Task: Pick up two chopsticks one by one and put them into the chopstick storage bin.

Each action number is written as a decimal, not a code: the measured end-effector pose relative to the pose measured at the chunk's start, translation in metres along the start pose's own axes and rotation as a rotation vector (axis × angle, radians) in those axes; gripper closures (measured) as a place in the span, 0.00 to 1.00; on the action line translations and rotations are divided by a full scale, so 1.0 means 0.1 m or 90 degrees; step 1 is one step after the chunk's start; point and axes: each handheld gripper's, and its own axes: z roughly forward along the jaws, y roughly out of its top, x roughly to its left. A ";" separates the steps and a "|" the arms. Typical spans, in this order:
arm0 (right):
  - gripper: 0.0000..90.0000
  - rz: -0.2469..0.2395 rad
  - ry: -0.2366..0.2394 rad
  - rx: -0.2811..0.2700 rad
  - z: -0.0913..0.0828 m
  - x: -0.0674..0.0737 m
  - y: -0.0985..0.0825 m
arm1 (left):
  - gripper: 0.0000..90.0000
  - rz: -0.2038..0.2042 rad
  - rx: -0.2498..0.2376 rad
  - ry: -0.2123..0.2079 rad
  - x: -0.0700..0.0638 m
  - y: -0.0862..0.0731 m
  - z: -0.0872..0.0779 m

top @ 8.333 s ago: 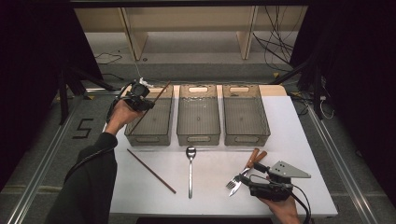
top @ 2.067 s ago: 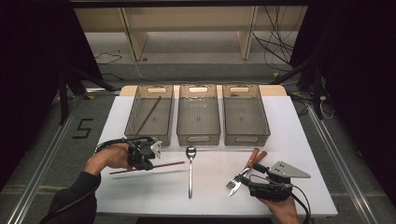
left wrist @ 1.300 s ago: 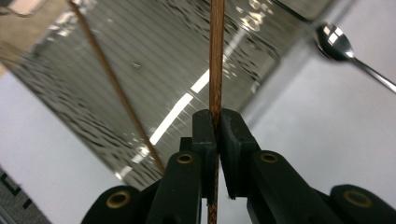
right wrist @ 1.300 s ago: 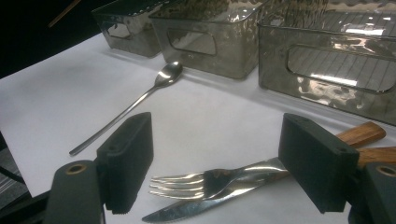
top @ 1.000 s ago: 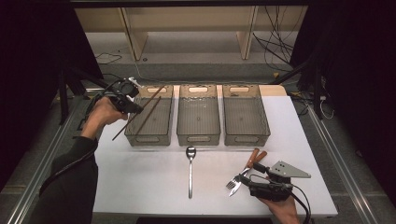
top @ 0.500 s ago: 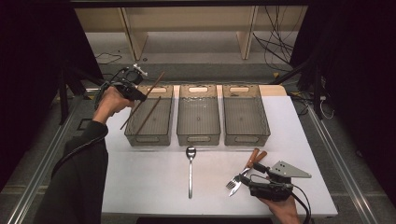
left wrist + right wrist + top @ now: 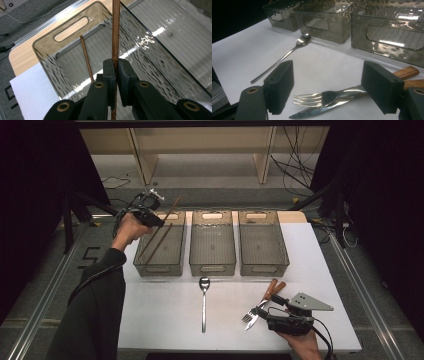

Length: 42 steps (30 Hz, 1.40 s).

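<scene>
My left gripper (image 7: 156, 219) hangs over the far left corner of the left clear bin (image 7: 145, 268), shut on a brown chopstick (image 7: 173, 205) that slants up past the bin's far rim. In the left gripper view the chopstick (image 7: 115, 35) runs straight up from between the closed pads of the left gripper (image 7: 116, 65). A second chopstick (image 7: 159, 242) lies inside that bin (image 7: 47, 41). My right gripper (image 7: 272, 320) rests open at the front right of the table. Between its jaws lie a wood-handled fork (image 7: 322, 97) and knife (image 7: 317, 111), untouched by the right gripper (image 7: 329, 75).
A middle bin (image 7: 212, 268) and a right bin (image 7: 264, 268) stand beside the left one, both without contents. A long steel spoon (image 7: 203, 302) lies in front of the middle bin on the white table (image 7: 160, 310). Dark floor and cables surround the table.
Two seconds ago my left gripper was down at the table's front left on the chopstick. It lifted it to the left bin and has drifted right over the bin's corner. My right gripper stayed still.
</scene>
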 end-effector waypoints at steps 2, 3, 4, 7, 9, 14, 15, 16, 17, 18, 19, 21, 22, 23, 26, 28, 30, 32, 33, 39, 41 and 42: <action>0.30 -0.001 0.000 -0.001 0.00 0.00 0.00 | 0.94 -0.007 -0.002 0.000 0.00 -0.02 0.03; 0.30 -0.001 0.000 -0.001 0.00 0.00 0.00 | 0.94 -0.010 -0.002 0.001 0.01 -0.04 0.05; 0.30 -0.001 0.000 -0.001 0.00 0.00 0.00 | 0.94 -0.016 -0.004 0.001 0.01 -0.05 0.07; 0.30 -0.001 0.000 0.000 0.00 0.00 0.00 | 0.94 -0.031 -0.001 0.002 0.05 -0.11 0.13; 0.30 -0.001 0.000 0.000 0.00 0.00 0.00 | 0.94 -0.046 -0.003 0.004 0.07 -0.15 0.18; 0.30 0.000 0.001 0.000 0.00 0.00 0.00 | 0.94 -0.067 0.003 0.002 0.11 -0.24 0.25; 0.30 -0.001 0.001 0.000 0.00 0.00 0.00 | 0.94 -0.073 0.005 -0.001 0.12 -0.25 0.26; 0.30 -0.001 0.001 0.000 0.00 0.00 0.00 | 0.94 -0.077 0.005 -0.003 0.12 -0.26 0.28; 0.30 -0.001 0.001 0.001 0.00 0.00 0.00 | 0.93 -0.079 0.005 -0.005 0.13 -0.28 0.29; 0.30 -0.002 0.002 0.001 0.00 0.00 0.00 | 0.93 -0.083 0.003 -0.006 0.13 -0.28 0.30; 0.30 -0.002 0.002 0.001 0.01 0.00 0.00 | 0.93 -0.088 0.002 -0.007 0.13 -0.29 0.31; 0.30 -0.002 0.002 0.001 0.01 0.00 0.00 | 0.85 -0.101 0.006 -0.018 0.12 -0.30 0.32; 0.30 -0.001 0.002 0.001 0.01 0.00 0.00 | 0.78 -0.100 0.013 -0.021 0.11 -0.29 0.32; 0.30 -0.001 0.001 0.001 0.01 0.00 0.00 | 0.71 -0.101 0.014 -0.019 0.10 -0.29 0.31; 0.30 -0.001 0.002 0.001 0.01 0.00 0.00 | 0.61 -0.123 0.005 -0.019 0.08 -0.28 0.26; 0.30 0.000 0.001 0.001 0.00 0.00 0.00 | 0.55 -0.127 0.004 -0.023 0.05 -0.28 0.21; 0.30 0.000 0.001 0.001 0.00 0.00 0.00 | 0.50 -0.133 -0.005 -0.029 0.02 -0.30 0.14; 0.30 0.001 0.000 0.001 0.01 0.00 0.00 | 0.46 -0.142 -0.020 -0.041 -0.02 -0.32 0.05; 0.30 0.000 0.001 0.001 0.00 0.00 0.00 | 0.44 -0.148 -0.036 -0.052 -0.05 -0.35 0.00; 0.30 -0.001 0.000 0.001 0.00 0.01 0.00 | 0.39 -0.145 -0.054 -0.049 -0.22 -0.52 -0.15; 0.30 -0.002 -0.001 0.000 0.00 0.01 0.00 | 0.37 -0.150 -0.055 -0.054 -0.25 -0.58 -0.16; 0.30 -0.002 -0.001 -0.001 0.00 0.01 0.00 | 0.37 -0.154 -0.059 -0.057 -0.26 -0.61 -0.16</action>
